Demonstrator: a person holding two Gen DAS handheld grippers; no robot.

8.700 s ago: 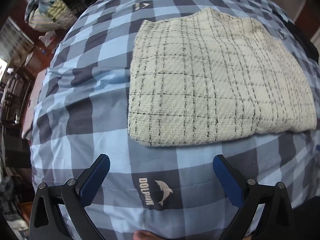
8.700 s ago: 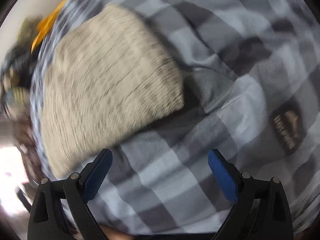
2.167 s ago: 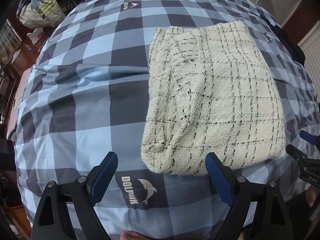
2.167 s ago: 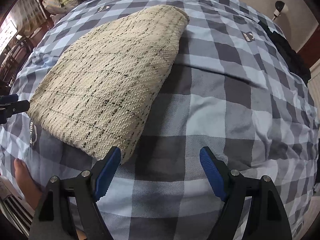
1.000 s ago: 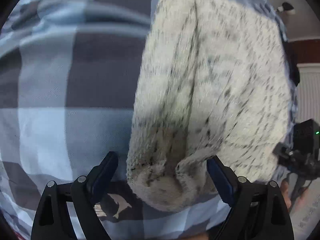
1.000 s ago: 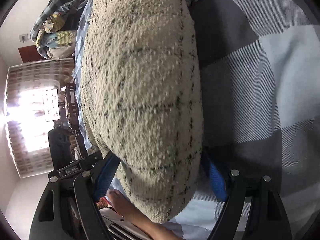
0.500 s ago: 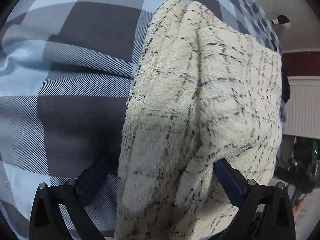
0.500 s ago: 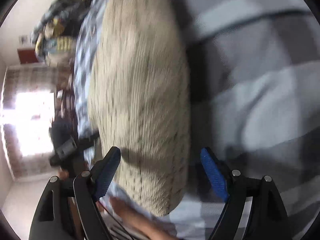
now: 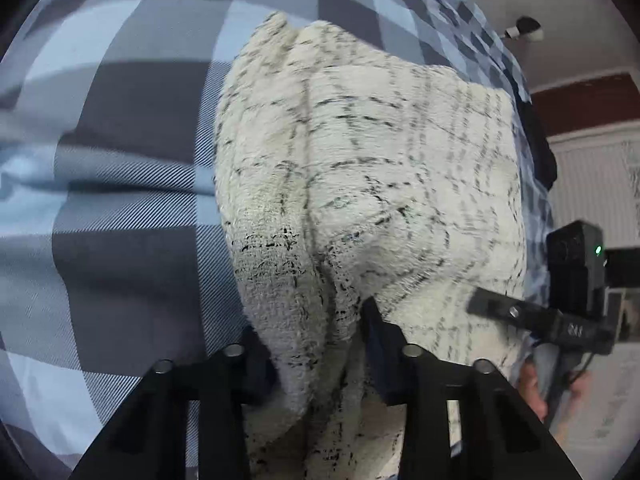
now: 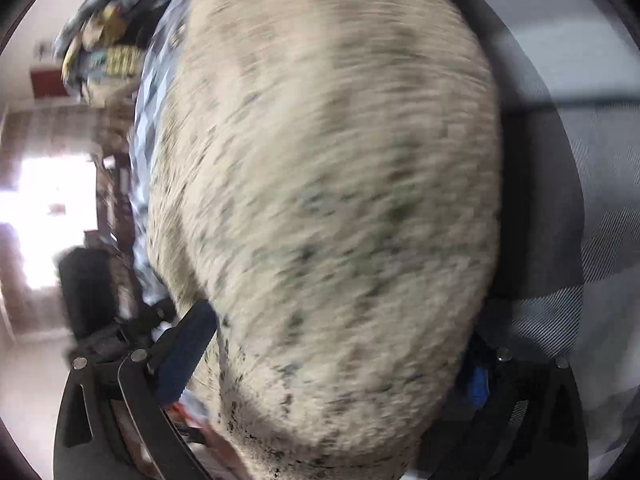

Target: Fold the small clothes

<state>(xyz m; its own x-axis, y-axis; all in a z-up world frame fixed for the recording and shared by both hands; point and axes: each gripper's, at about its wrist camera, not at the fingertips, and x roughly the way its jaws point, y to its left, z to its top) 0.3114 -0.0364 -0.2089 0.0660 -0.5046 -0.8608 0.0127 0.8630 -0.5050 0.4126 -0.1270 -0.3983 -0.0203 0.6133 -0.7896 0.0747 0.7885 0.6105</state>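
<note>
The left claw (image 9: 316,344) has just been closing and now pinches the near edge of the cream checked garment (image 9: 372,168), at the lower centre of its view on the checked bed cover (image 9: 120,184). The right claw (image 10: 332,364) has just been opening — its jaws stand wide astride the blurred garment's end. Judging by this, it should bite the same layers before lifting — evenly.

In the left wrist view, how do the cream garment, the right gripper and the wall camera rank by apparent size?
1. Cream garment, largest; being close to the lens exaggerates it.
2. Right gripper, far smaller.
3. Wall camera, smallest, but it is farthest away, so its true size is unsure.
</note>
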